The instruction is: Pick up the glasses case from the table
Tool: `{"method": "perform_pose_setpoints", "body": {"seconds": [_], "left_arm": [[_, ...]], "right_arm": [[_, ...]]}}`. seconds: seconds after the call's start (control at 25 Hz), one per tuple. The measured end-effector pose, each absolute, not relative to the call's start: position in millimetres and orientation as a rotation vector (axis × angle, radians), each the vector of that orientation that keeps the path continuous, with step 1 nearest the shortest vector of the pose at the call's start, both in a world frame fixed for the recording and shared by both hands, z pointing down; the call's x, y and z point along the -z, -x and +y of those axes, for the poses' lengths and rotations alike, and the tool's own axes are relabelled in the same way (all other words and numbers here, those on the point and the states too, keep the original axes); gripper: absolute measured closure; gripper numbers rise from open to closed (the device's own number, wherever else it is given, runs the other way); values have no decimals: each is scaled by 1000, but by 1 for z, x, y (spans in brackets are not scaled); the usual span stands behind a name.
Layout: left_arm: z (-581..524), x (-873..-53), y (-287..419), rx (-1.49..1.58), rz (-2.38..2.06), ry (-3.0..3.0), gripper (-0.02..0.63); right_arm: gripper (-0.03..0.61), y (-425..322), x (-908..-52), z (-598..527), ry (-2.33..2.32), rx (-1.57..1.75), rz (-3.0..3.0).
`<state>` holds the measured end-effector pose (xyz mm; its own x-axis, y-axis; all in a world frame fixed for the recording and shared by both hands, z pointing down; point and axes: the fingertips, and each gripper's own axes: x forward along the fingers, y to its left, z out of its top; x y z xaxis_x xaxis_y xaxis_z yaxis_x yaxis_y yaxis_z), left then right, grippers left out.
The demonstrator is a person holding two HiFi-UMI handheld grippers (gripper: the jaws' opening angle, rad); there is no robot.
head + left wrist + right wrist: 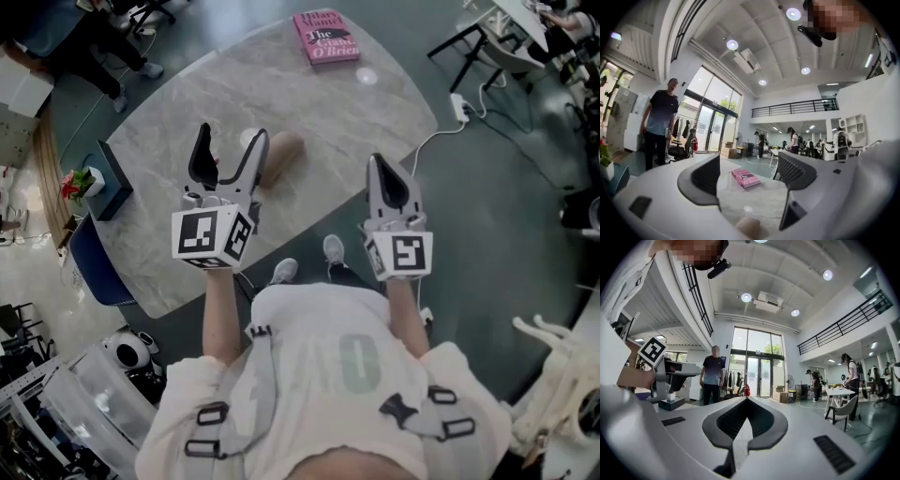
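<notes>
The glasses case (284, 152) is a tan, rounded oblong lying on the grey marble table (169, 122). In the head view it sits just beyond the right jaw of my left gripper (228, 150), which partly hides it. That gripper is held level over the table's near edge, jaws spread wide and empty. In the left gripper view the case (749, 228) shows low at the frame's bottom, under the gap of the left gripper (747, 161). My right gripper (379, 165) hangs off the table's near right side, jaws closed together on nothing; the right gripper (748, 403) shows its tips touching.
A pink book (325, 37) lies at the table's far side, also seen as the book (745, 178) ahead of the left jaws. A dark box (112, 178) with a small plant stands at the table's left edge. A blue chair (94, 267) sits below it. People stand beyond.
</notes>
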<state>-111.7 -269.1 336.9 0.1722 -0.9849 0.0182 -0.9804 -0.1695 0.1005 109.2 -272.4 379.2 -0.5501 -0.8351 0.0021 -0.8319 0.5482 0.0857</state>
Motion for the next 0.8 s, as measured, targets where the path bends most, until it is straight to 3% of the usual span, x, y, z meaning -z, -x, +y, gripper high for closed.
{"method": "perform_pose_setpoints", "body": {"seconds": [0.32,0.52,0.8], "left_arm": [[-303,-337,88,-265,-1786,-2596,245],[-318,-401,82,-631,-1606,-2576,245],[-328,-480,73,-874,-1362,-2452,245]], "right_arm": [[578,-125,-389,-268,-1466,117,-2685],[578,-127,-392,-265,-1470,65,-2680],[578,-135,-403,-265,-1478,-7,-2668]]}}
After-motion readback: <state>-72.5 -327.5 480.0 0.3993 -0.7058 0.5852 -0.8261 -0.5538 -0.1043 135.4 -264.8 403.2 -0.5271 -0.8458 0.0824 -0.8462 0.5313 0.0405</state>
